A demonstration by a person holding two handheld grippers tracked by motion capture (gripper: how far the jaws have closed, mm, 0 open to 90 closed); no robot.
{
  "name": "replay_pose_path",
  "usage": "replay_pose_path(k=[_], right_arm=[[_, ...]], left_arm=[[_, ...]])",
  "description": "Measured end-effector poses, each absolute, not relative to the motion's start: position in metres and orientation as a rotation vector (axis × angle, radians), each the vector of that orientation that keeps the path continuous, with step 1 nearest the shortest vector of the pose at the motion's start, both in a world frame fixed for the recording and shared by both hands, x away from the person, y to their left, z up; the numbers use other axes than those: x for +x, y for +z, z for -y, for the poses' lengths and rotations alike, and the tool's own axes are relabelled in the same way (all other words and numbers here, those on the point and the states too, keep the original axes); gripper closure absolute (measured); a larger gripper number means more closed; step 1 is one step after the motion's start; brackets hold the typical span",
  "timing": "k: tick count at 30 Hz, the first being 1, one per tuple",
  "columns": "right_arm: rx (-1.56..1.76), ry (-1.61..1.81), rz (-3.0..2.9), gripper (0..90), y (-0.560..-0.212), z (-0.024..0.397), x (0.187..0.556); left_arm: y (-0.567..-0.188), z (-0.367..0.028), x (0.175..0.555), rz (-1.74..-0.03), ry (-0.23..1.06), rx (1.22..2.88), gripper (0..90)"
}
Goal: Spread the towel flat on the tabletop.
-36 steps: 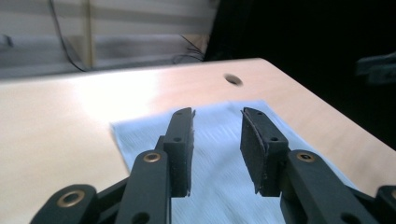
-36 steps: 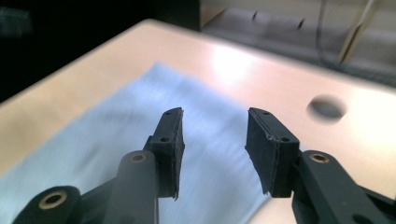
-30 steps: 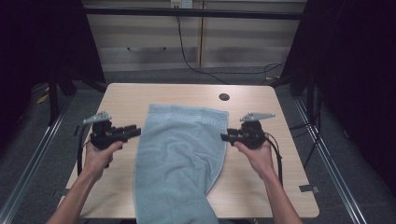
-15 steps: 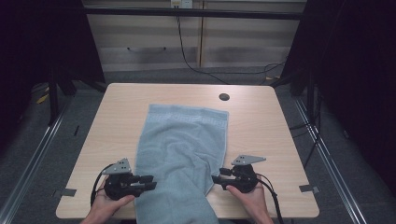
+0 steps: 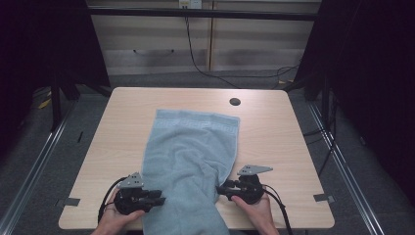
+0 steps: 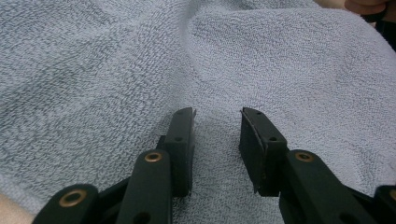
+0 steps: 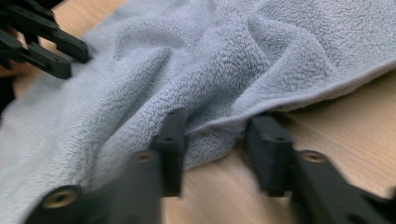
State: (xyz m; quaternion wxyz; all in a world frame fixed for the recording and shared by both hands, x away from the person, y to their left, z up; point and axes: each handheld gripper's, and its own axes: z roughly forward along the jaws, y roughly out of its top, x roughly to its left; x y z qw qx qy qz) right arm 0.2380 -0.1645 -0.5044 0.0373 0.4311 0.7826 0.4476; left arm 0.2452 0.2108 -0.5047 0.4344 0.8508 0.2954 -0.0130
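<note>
Towel (image 5: 192, 161) spread lengthwise on the wooden table (image 5: 284, 132), near end draping over the front edge.

Both grippers sit low at its side edges, likely to pinch and lift. Left gripper (image 5: 157, 200) rests on the cloth with jaws parted, nothing pinched. Right gripper (image 5: 219, 189) has just been closing, its jaws straddling the towel's hem but not yet pressing it.

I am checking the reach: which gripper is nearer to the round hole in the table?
The right gripper. It sits almost straight below the hole, while the left gripper lies across the towel.
</note>
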Motion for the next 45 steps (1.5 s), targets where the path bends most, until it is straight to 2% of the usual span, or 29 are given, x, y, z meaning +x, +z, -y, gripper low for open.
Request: replay_pose_path(k=[2, 4, 15, 18, 19, 21, 24, 25, 26, 28, 29, 32, 34, 35, 36, 38, 45], right_arm=[[1.299, 1.366, -2.406, 85.1, -0.506, 0.164, 0.239], [1.275, 1.368, -2.399, 87.4, -0.501, 0.166, 0.238], [1.313, 1.338, -2.217, 88.3, -0.454, 0.234, 0.255], [1.315, 1.309, -2.222, 88.2, -0.453, 0.238, 0.264], [1.311, 1.272, -2.236, 87.9, -0.456, 0.236, 0.276], [1.304, 1.279, -2.242, 87.5, -0.458, 0.234, 0.281], [1.324, 1.276, -2.243, 83.7, -0.469, 0.230, 0.297], [1.364, 1.280, -2.218, 76.8, -0.474, 0.229, 0.302], [1.362, 1.296, -2.212, 75.2, -0.473, 0.229, 0.301], [1.333, 1.262, -2.200, 68.2, -0.468, 0.226, 0.293], [1.314, 1.231, -2.186, 66.4, -0.463, 0.225, 0.287], [1.275, 1.266, -2.169, 62.1, -0.452, 0.223, 0.270], [1.273, 1.274, -2.171, 63.5, -0.450, 0.221, 0.266], [1.253, 1.337, -2.216, 72.5, -0.452, 0.218, 0.259], [1.245, 1.368, -2.248, 77.1, -0.456, 0.215, 0.257], [1.217, 1.304, -2.337, 81.2, -0.469, 0.204, 0.256], [1.287, 1.187, -2.377, 83.0, -0.502, 0.196, 0.266]], left_arm=[[-0.506, -0.213, 0.242, -0.742, -0.039, 2.102, 65.2], [-0.506, -0.215, 0.241, -0.748, -0.042, 2.102, 66.3], [-0.505, -0.226, 0.254, -0.761, 0.043, 2.133, 76.2], [-0.504, -0.223, 0.260, -0.757, 0.073, 2.144, 77.2], [-0.503, -0.219, 0.268, -0.767, 0.131, 2.159, 77.2], [-0.503, -0.219, 0.275, -0.784, 0.135, 2.153, 77.2], [-0.505, -0.224, 0.291, -0.842, 0.134, 2.116, 79.0], [-0.505, -0.227, 0.299, -0.915, 0.075, 2.083, 78.6], [-0.504, -0.225, 0.296, -0.922, 0.063, 2.082, 73.8], [-0.501, -0.221, 0.286, -0.874, 0.120, 2.133, 68.4], [-0.501, -0.221, 0.282, -0.878, 0.090, 2.114, 66.1], [-0.496, -0.221, 0.275, -0.835, 0.078, 2.105, 65.9], [-0.495, -0.221, 0.274, -0.826, 0.067, 2.099, 65.6], [-0.493, -0.220, 0.274, -0.817, 0.052, 2.092, 65.6], [-0.494, -0.220, 0.275, -0.812, 0.044, 2.092, 65.6], [-0.496, -0.217, 0.278, -0.823, 0.050, 2.103, 65.6], [-0.503, -0.218, 0.287, -0.824, 0.141, 2.146, 70.4]])
